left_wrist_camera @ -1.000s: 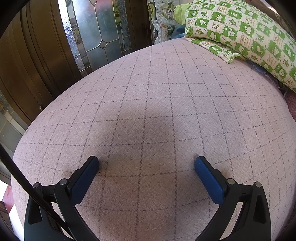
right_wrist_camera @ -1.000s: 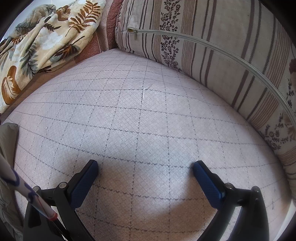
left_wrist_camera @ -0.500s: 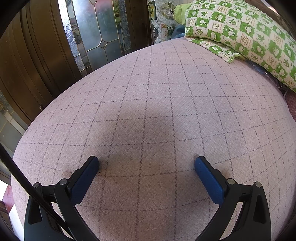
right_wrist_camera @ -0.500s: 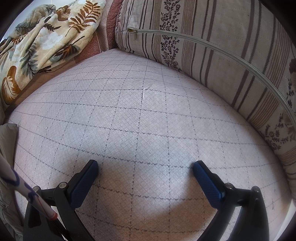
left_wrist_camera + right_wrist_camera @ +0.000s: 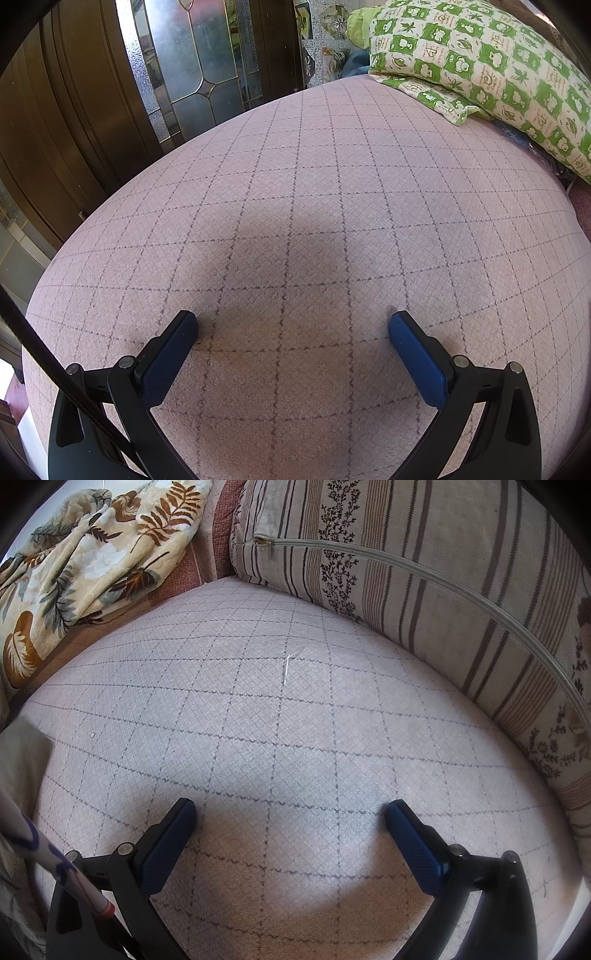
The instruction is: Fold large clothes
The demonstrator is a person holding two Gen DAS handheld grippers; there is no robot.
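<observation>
Left gripper (image 5: 293,325), jaws wide apart, apparently resting on pink checked bedcover (image 5: 314,192); green-patterned pillow (image 5: 491,62) beyond.

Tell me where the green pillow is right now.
The green pillow shows only in the left wrist view, at the upper right, lying on the far edge of the pink checked bedcover, right of the glass door.
</observation>
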